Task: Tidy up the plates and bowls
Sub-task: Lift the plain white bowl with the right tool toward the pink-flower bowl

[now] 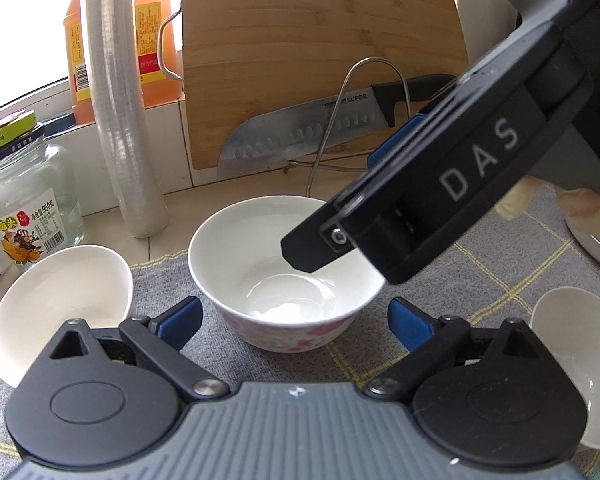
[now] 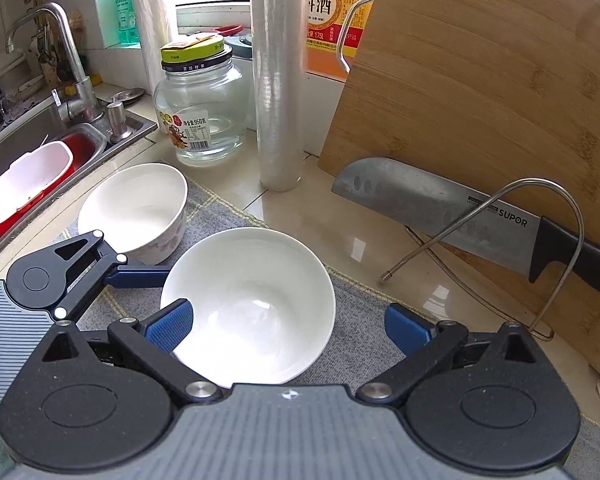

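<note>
A bamboo cutting board (image 2: 480,92) leans upright at two o'clock, with a Supor knife (image 2: 440,208) resting against its lower edge inside a wire stand (image 2: 548,240). At twelve o'clock a roll of cling film (image 2: 276,80) stands on end, a glass jar (image 2: 202,108) with a yellow-green lid just beside it at eleven. The sink (image 2: 4,160) and its faucet (image 2: 66,48) lie at ten o'clock, and an orange bottle (image 2: 328,16) sits behind the board on the sill.
</note>
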{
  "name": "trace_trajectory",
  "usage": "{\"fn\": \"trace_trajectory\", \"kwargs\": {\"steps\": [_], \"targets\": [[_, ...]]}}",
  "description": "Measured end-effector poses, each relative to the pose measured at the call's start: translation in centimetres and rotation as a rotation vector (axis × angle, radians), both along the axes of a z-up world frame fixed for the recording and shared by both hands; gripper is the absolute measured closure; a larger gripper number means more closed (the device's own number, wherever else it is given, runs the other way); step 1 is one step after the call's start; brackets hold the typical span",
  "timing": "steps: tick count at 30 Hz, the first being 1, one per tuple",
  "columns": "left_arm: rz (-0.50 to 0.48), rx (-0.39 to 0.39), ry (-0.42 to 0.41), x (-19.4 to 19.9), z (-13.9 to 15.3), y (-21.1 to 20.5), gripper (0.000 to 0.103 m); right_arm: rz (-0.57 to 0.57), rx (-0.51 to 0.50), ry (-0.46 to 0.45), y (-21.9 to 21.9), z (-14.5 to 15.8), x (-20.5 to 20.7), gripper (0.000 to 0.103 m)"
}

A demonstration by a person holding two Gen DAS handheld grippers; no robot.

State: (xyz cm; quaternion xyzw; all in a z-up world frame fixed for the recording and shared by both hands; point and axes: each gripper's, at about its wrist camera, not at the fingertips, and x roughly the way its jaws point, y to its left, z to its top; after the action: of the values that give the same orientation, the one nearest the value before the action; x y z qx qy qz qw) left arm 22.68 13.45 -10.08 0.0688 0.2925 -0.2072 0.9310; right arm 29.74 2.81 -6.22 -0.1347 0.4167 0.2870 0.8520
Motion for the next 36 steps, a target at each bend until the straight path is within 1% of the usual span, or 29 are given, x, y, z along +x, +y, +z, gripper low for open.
{"fn": "trace_trajectory", "kwargs": {"steps": [2,4,9,14,17,22,31,36], "targets": [[-0.004,-0.003,0.005,0.1,0.0,0.0,0.006,0.003,0.004,0.004,0.1,-0.3,0.5,0.000],[-0.010,-0.007,0.008,0.3,0.0,0.0,0.009,0.006,0.020,0.018,0.0,-0.5,0.9,0.000],[-0.011,-0.007,0.018,0.7,0.1,0.1,0.011,0.005,0.044,0.030,0.1,-1.1,2.0,0.001],[-0.009,-0.005,0.019,0.8,0.1,0.2,0.012,0.001,0.073,0.043,-0.1,-1.2,2.6,0.002],[-0.008,-0.013,0.019,0.9,0.2,0.3,0.012,0.013,0.086,0.053,-0.1,-1.3,2.7,0.004],[-0.004,-0.020,0.017,1.0,0.2,0.4,0.012,0.030,0.078,0.082,0.1,-2.0,3.0,0.014],[-0.005,0.000,0.003,0.7,0.3,0.2,0.012,0.070,0.105,0.115,0.7,-2.1,3.1,0.017],[-0.006,0.004,-0.001,0.5,0.3,0.2,0.012,0.073,0.099,0.117,0.8,-2.2,3.1,0.017]]}}
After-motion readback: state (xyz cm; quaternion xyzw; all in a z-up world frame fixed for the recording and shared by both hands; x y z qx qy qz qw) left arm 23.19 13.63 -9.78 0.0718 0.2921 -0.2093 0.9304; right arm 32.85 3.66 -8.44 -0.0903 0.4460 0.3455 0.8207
